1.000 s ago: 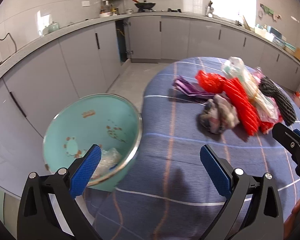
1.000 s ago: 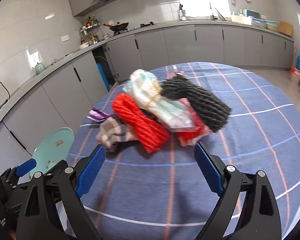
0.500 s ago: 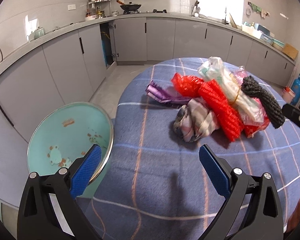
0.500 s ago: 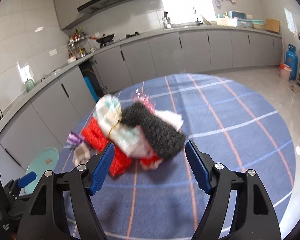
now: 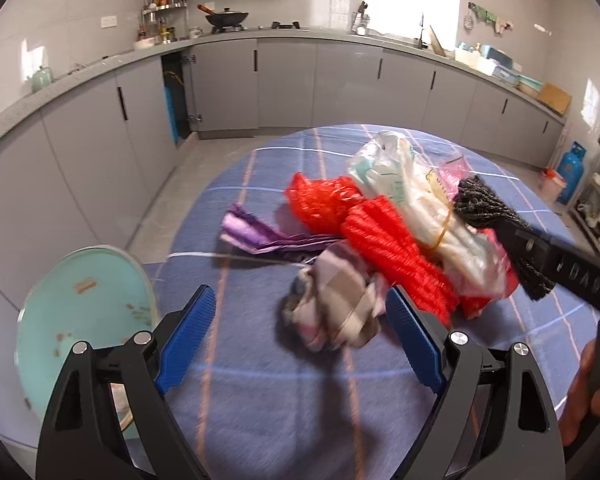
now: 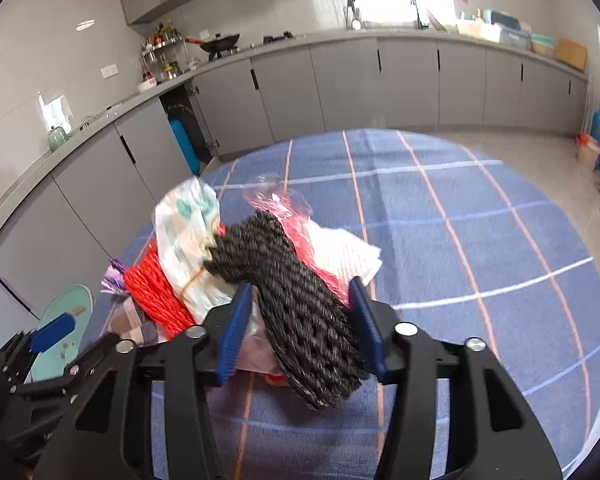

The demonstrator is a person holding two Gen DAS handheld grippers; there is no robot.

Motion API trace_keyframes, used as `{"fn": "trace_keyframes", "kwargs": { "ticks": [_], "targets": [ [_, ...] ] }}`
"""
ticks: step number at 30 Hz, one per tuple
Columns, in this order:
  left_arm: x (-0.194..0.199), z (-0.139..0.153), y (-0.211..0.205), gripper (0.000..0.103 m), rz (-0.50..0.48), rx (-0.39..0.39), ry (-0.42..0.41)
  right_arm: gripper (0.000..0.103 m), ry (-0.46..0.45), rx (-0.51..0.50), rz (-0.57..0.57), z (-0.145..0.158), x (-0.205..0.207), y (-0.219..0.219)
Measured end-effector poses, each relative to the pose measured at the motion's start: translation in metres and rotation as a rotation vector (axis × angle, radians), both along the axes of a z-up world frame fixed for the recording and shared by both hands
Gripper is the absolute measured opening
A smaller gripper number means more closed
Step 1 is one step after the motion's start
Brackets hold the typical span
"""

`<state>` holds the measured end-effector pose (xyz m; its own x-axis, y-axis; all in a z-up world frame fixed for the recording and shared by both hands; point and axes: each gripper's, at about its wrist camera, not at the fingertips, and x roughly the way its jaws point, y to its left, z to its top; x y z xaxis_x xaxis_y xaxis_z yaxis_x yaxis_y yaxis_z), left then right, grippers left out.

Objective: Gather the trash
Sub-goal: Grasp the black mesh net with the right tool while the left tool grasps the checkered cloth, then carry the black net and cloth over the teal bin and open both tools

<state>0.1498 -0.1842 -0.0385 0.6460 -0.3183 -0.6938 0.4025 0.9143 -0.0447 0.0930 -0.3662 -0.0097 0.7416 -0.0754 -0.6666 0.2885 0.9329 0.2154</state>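
Black foam net [image 6: 300, 320] lies between the right gripper [image 6: 300, 330] jaws, which have just been closing; the soft mesh could slip out. Left gripper [image 5: 300, 344] jaws stand open near the checked rag [image 5: 332, 300].

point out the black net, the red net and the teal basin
black net [image 6: 300, 320], right wrist view, middle of its mesh
red net [image 5: 400, 256], left wrist view, middle of its roll
teal basin [image 5: 80, 304], left wrist view, bare inner wall

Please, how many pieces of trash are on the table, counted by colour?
Red: 2, the net sleeve and the crinkled bag
Black: 1, the foam net
Purple: 1, the wrapper
White or clear: 1, the plastic bag
Checked grey: 1, the crumpled cloth
Total: 6
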Motion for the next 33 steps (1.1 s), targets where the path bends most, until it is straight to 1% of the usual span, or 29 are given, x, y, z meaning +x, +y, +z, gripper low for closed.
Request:
{"fn": "trace_keyframes", "kwargs": {
  "ticks": [2, 4, 6, 7, 8, 9, 11, 13, 14, 16, 19, 23, 26, 29, 33],
  "targets": [
    [0.007, -0.004, -0.007, 0.085, -0.014, 0.000, 0.003, 0.037, 0.004, 0.020, 0.008, -0.004, -0.002, -0.001],
    [0.013, -0.009, -0.012, 0.085, -0.014, 0.006, 0.011, 0.030, 0.002, 0.037, 0.010, -0.005, -0.006, -0.002],
    [0.018, -0.013, -0.015, 0.085, -0.018, 0.003, 0.032, 0.027, -0.006, 0.050, 0.009, -0.004, -0.010, -0.002],
    [0.020, -0.016, -0.016, 0.081, -0.021, -0.003, 0.049, 0.026, -0.014, 0.056, 0.007, -0.002, -0.014, -0.003],
    [0.022, -0.018, -0.017, 0.071, -0.029, -0.010, 0.065, 0.025, -0.024, 0.063, 0.003, 0.000, -0.019, -0.003],
    [0.022, -0.020, -0.017, 0.067, -0.035, -0.017, 0.080, 0.025, -0.033, 0.070, 0.000, 0.002, -0.022, -0.003],
    [0.024, -0.023, -0.016, 0.047, -0.044, -0.032, 0.102, 0.024, -0.056, 0.079, -0.007, 0.008, -0.030, -0.002],
    [0.022, -0.024, -0.013, 0.041, -0.044, -0.041, 0.105, 0.024, -0.082, 0.074, -0.017, 0.015, -0.039, 0.000],
    [0.020, -0.022, -0.010, 0.035, -0.047, -0.050, 0.102, 0.024, -0.090, 0.072, -0.021, 0.018, -0.041, 0.001],
    [0.017, -0.018, -0.006, 0.031, -0.054, -0.069, 0.098, 0.024, -0.112, 0.072, -0.032, 0.023, -0.049, 0.003],
    [0.006, -0.006, 0.001, 0.030, -0.065, -0.085, 0.071, 0.024, -0.129, 0.085, -0.044, 0.027, -0.055, 0.005],
    [-0.016, 0.018, 0.013, 0.030, -0.081, -0.091, -0.010, 0.024, -0.140, 0.094, -0.052, 0.030, -0.063, 0.008],
    [-0.030, 0.033, 0.025, 0.030, -0.072, -0.106, -0.054, 0.024, -0.146, 0.097, -0.048, 0.032, -0.066, 0.015],
    [-0.038, 0.042, 0.038, 0.030, -0.045, -0.130, -0.064, 0.024, -0.148, 0.100, -0.042, 0.032, -0.069, 0.021],
    [-0.048, 0.043, 0.049, 0.030, -0.017, -0.122, -0.074, 0.024, -0.147, 0.099, -0.022, 0.032, -0.072, 0.037]
  ]
}}
